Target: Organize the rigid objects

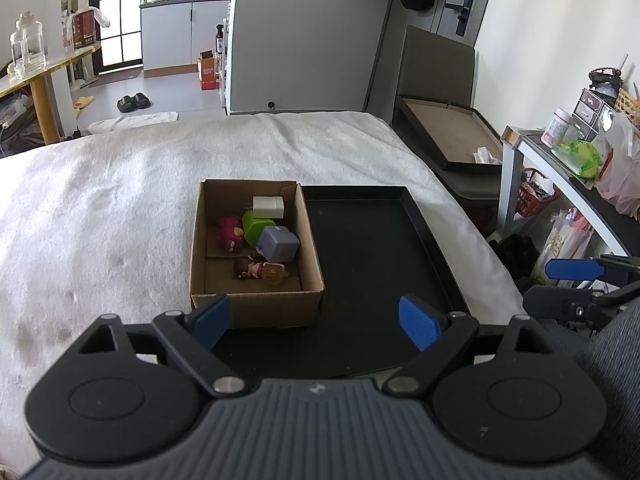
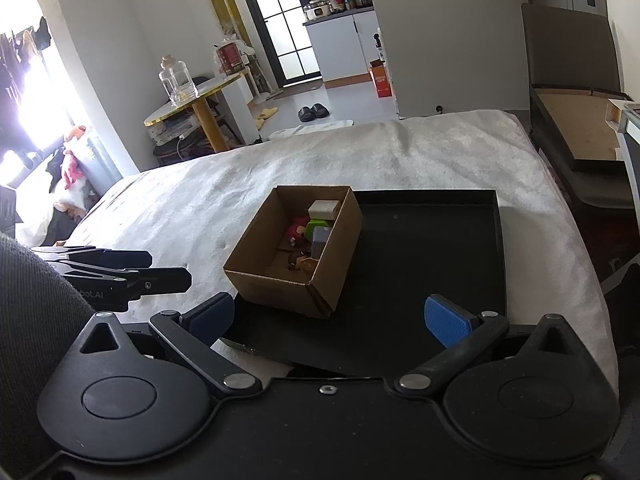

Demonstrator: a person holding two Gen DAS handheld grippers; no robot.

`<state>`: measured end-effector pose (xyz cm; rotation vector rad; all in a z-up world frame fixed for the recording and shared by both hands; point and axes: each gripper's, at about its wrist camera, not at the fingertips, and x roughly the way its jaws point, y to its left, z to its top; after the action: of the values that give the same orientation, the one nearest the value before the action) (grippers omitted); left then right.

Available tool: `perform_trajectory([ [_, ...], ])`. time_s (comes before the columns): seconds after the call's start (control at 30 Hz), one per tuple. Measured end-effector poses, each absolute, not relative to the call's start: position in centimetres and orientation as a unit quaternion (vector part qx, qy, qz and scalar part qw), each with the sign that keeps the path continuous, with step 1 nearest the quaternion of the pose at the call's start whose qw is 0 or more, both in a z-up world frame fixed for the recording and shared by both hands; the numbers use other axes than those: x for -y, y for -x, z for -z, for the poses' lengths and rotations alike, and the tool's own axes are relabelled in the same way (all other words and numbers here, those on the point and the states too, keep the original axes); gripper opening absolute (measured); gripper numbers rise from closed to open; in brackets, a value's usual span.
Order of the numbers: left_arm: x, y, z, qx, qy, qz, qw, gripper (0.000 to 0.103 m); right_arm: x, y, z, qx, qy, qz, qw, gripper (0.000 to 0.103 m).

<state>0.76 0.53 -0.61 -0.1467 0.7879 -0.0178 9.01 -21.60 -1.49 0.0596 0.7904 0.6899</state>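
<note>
While toys fill it, cardboard box (image 1: 256,304) runs lengthwise away on tray (image 1: 372,240).

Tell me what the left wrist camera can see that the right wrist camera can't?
Only the left view shows the cluttered side shelf and the door lock. Only the right view shows the bright arched window. Both show the cardboard box of toys, the black tray, the white blanket and the glass jar.
</note>
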Motion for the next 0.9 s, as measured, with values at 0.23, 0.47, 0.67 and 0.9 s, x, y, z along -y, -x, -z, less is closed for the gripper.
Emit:
perform_trajectory([
  [0.23, -0.52, -0.73, 0.62, -0.383, 0.071, 0.008, 0.921, 0.090, 21.41, -8.93, 1.38, -0.380, -0.026, -0.325, 0.865, 0.103],
  [0.47, -0.59, -0.78, 0.70, -0.383, 0.072, 0.010, 0.921, 0.090, 21.33, -8.94, 1.39, -0.381, -0.025, -0.325, 0.865, 0.103],
  [0.67, -0.64, -0.81, 0.73, -0.384, 0.070, 0.009, 0.921, 0.090, 21.16, -8.91, 1.54, -0.381, -0.020, -0.323, 0.866, 0.103],
  [0.9, -0.63, -0.89, 0.77, -0.384, 0.064, 0.007, 0.921, 0.091, 21.08, -8.81, 1.55, -0.385, -0.020, -0.320, 0.865, 0.103],
])
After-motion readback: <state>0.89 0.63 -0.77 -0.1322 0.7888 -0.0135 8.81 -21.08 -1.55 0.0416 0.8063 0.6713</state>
